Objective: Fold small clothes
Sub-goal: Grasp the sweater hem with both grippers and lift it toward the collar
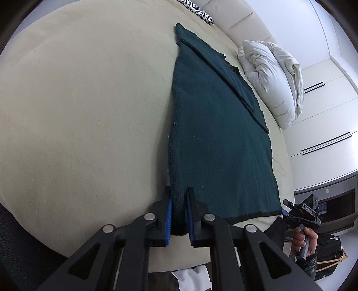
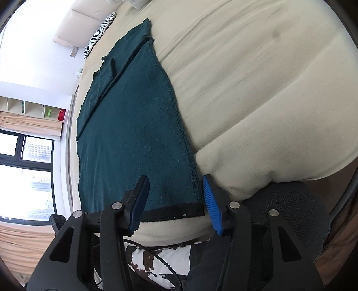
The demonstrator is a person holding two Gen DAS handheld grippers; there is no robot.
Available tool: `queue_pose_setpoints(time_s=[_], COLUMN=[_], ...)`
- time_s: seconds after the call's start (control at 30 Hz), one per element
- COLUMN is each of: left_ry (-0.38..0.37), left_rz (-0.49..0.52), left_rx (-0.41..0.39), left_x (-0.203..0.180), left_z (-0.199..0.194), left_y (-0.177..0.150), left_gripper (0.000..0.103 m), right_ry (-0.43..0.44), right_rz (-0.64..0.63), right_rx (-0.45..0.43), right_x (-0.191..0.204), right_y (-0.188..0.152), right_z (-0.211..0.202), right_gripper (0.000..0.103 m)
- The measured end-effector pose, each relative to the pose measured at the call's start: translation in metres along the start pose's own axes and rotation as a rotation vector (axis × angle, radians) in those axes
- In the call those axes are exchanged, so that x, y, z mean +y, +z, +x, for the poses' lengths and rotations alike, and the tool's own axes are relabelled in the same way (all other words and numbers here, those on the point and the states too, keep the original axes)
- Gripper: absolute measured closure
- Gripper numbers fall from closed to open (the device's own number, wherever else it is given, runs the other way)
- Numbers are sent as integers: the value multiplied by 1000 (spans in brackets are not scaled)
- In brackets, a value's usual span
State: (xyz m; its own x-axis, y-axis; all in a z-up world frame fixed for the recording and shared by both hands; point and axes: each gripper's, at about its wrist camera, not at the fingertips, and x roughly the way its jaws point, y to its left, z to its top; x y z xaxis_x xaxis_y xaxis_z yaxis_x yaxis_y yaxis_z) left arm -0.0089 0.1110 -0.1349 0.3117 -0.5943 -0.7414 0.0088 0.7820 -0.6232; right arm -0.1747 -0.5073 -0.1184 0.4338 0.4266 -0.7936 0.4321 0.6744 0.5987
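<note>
A dark green knitted garment (image 1: pixel 214 138) lies flat on a cream bed (image 1: pixel 85 116), folded lengthwise into a long strip with a sleeve laid along its right side. My left gripper (image 1: pixel 180 197) is shut on the garment's near left corner. In the right wrist view the same garment (image 2: pixel 134 125) runs away from me, its dark hem nearest. My right gripper (image 2: pixel 175 181) is open, its jaws wide apart on either side of the near right hem corner, holding nothing. The right gripper also shows in the left wrist view (image 1: pixel 302 212), held in a hand.
A rumpled white duvet (image 1: pixel 273 78) lies at the bed's far right. A zebra-print pillow (image 1: pixel 197 9) sits at the head by the padded headboard. White wardrobes (image 1: pixel 331 125) stand to the right. A window (image 2: pixel 24 179) and shelves are to the left. A mesh chair back (image 2: pixel 297 206) is near.
</note>
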Motion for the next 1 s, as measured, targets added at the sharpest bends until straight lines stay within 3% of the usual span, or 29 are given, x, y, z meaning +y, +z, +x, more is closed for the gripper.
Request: queue_pose_setpoints(time_s=[0.2, 0.5, 0.6, 1.0], left_ry=[-10, -16, -16, -75], left_rz=[-11, -6, 2, -4], left_rx=[-5, -12, -22, -73], left_x=[4, 7, 5, -1], left_z=[-2, -6, -8, -26], left_y=[-1, -3, -4, 0], left_gripper=[92, 96, 97, 97], right_ry=[-3, 11, 17, 84], right_rz=[-8, -10, -25, -111], right_rx=[44, 55, 48, -43], right_x=[6, 4, 4, 21], right_y=[-1, -4, -6, -8], right_z=[6, 14, 14, -10], right_gripper=[58, 90, 96, 99])
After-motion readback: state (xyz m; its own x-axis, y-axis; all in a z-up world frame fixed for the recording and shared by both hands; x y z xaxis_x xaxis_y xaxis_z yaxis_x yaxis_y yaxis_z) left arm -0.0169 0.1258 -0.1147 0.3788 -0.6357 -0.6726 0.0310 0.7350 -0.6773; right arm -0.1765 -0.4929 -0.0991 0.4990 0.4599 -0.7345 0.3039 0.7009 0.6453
